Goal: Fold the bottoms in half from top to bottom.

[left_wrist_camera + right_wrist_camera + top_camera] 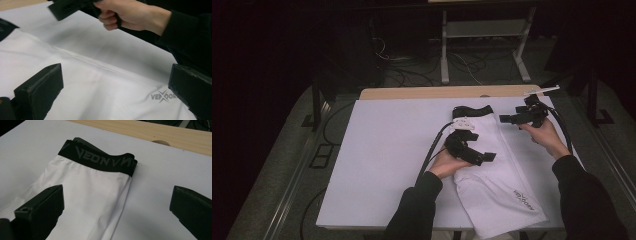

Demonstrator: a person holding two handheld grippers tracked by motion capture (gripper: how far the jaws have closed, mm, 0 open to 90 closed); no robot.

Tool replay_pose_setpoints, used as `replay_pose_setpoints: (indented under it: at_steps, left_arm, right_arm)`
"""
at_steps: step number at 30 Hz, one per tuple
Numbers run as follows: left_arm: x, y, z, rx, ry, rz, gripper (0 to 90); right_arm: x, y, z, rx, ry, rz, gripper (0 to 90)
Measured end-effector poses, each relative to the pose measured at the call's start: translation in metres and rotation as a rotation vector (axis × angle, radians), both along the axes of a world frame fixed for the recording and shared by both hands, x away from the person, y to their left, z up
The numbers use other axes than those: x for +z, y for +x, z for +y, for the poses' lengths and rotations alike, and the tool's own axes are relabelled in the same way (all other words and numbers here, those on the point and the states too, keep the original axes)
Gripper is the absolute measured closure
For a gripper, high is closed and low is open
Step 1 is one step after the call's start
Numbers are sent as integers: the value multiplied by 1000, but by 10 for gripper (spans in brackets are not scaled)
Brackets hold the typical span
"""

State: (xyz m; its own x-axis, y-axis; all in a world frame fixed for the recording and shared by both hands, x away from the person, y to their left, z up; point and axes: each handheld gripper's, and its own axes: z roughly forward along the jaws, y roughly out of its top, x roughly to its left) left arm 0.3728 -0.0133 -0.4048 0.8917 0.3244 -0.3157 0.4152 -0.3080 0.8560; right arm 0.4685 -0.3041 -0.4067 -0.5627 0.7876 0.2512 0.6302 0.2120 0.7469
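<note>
The white stretch-fabric shorts with a black logo waistband (492,165) look light, limp and slippery. Best gripped at the thicker waistband (100,160). Fingers of both the left gripper (472,150) and the right gripper (519,118) are wide apart, holding nothing.

White mat (382,150) covers the table; bare wood strip (422,93) along far edge, notch (160,142) in it. Floor behind: cables (412,70), white rack (484,30). Rails (297,170) at both sides.
</note>
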Motion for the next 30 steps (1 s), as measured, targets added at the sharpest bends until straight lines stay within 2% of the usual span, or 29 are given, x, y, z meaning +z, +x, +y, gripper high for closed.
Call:
replay_pose_setpoints:
  at_steps: [8,15,30]
  left_arm:
    - [-3,17,12,56,13,10,0]
    - [-6,32,25,127,22,14,0]
    - [-10,60,42,198,28,51,0]
  right_arm:
    - [0,1,1,-4,5,-8,0]
    - [-3,4,1,1,1,-3,0]
    - [-5,11,7,-2,18,13,0]
